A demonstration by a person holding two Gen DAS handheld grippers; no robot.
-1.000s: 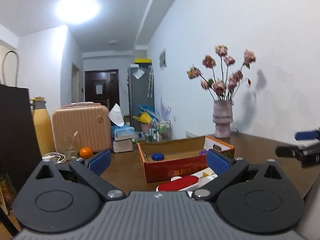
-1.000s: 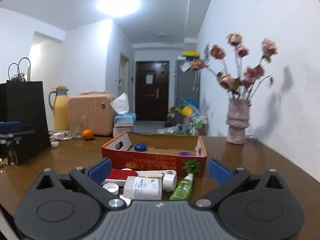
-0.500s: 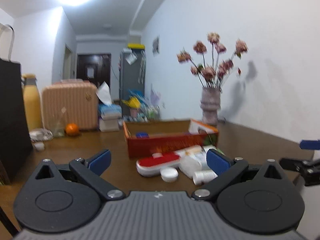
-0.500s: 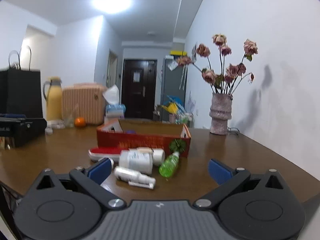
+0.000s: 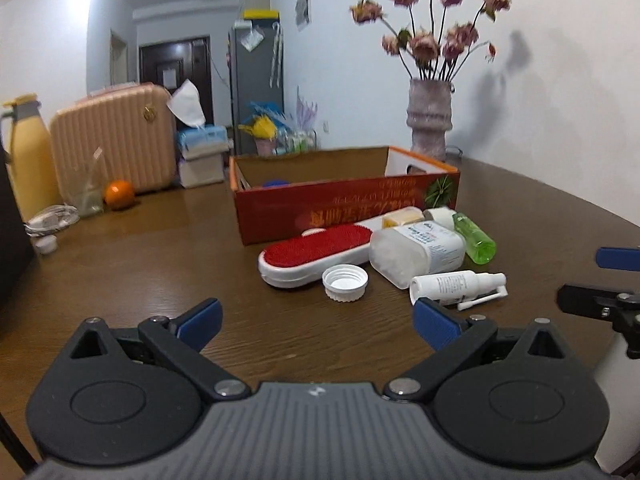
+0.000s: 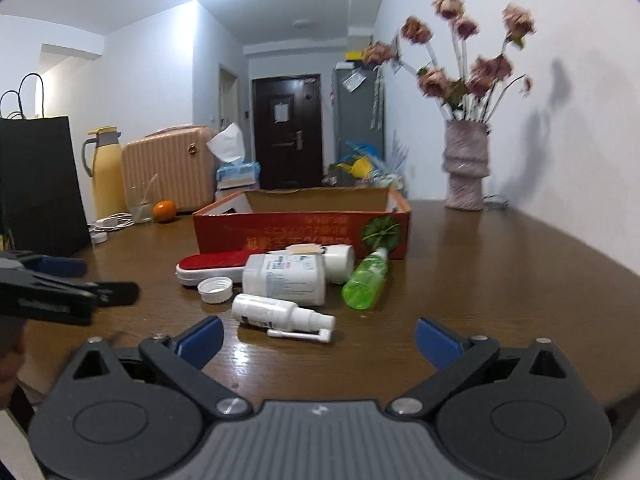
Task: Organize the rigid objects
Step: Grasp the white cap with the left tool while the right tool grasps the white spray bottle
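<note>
An open red cardboard box [image 5: 344,204] [image 6: 300,232] stands on the brown table. In front of it lie a red-and-white brush [image 5: 316,256] [image 6: 212,264], a white cap [image 5: 345,282] [image 6: 216,289], a clear square bottle [image 5: 416,252] [image 6: 284,278], a white spray bottle [image 5: 456,285] [image 6: 280,314] and a green bottle [image 5: 474,237] [image 6: 366,280]. My left gripper [image 5: 316,320] is open and empty, short of the cap. My right gripper [image 6: 318,338] is open and empty, just short of the spray bottle.
A vase of flowers [image 5: 430,120] [image 6: 466,164] stands at the back right. An orange [image 5: 119,194], a glass, a yellow flask [image 5: 28,160], a pink case [image 5: 114,140] and a black bag [image 6: 38,184] stand at the back left.
Both grippers have pulled back from the box and tilted down, so the loose items in front of the box have come into full view. Both stay open.
</note>
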